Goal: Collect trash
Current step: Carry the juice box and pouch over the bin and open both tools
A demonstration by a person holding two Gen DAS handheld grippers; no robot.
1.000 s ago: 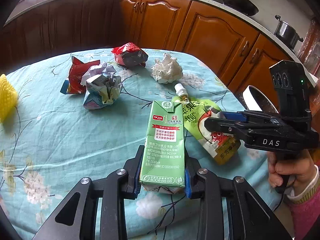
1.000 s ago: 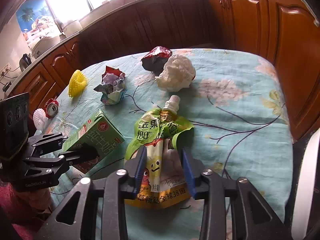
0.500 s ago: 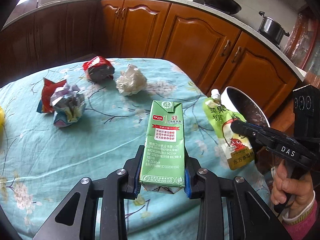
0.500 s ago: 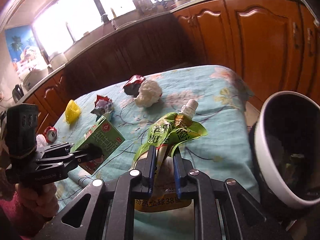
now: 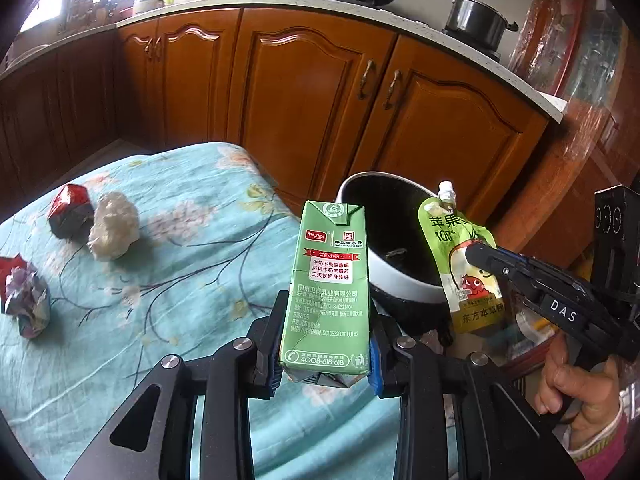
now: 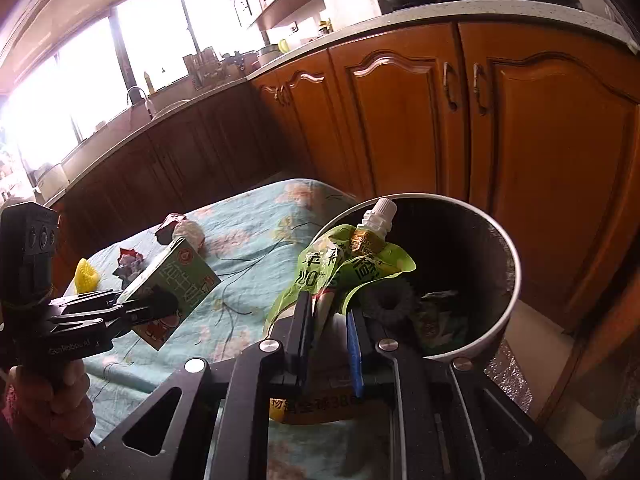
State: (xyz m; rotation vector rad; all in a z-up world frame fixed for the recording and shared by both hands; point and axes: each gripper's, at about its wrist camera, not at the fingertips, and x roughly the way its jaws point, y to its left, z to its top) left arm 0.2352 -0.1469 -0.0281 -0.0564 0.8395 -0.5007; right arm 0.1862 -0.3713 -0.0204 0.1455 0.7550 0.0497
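I have lifted both things off the desk [image 5: 168, 280]. My left tool [image 5: 326, 354] squeezes the milk box [image 5: 328, 280]; my right tool [image 6: 332, 320] pinches the juice pouch [image 6: 340, 264] above the bin [image 6: 508, 300]. Dropping comes next.

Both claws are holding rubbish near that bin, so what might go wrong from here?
The juice pouch is floppy and pinched low by the right gripper; it may fold, snag on the trash bin rim and fall outside. The left gripper holds the milk carton only at its bottom, so it may tip or slip. The two grippers are close together and might bump over the bin.
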